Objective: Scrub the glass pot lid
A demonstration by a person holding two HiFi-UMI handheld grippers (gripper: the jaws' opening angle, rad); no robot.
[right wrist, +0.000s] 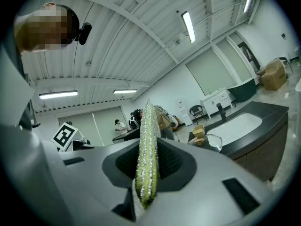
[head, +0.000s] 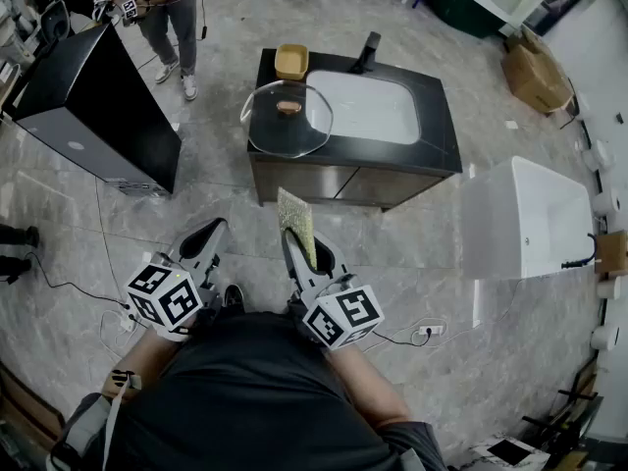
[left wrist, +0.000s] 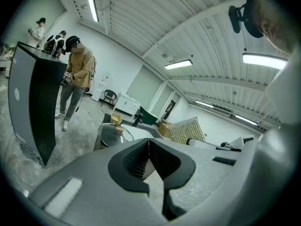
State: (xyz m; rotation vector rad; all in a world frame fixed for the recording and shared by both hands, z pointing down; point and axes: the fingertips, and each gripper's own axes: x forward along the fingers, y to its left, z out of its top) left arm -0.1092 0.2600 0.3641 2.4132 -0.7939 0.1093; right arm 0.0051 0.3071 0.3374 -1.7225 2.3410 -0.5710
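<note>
Dark counter (head: pixel 444 147): glass pot lid (head: pixel 287 118) beside sink (head: pixel 368 106) (marble floor (head: pixel 412 235)) | left gripper (left wrist: pixel 149 149) closed, empty | right gripper (right wrist: pixel 147 160) clamps sponge (head: pixel 295 222)

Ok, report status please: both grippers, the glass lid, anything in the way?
Left gripper shut, empty. Right gripper shut on scrub pad. Glass lid on counter beside sink, untouched; both grippers well short. Way to it looks open.
</note>
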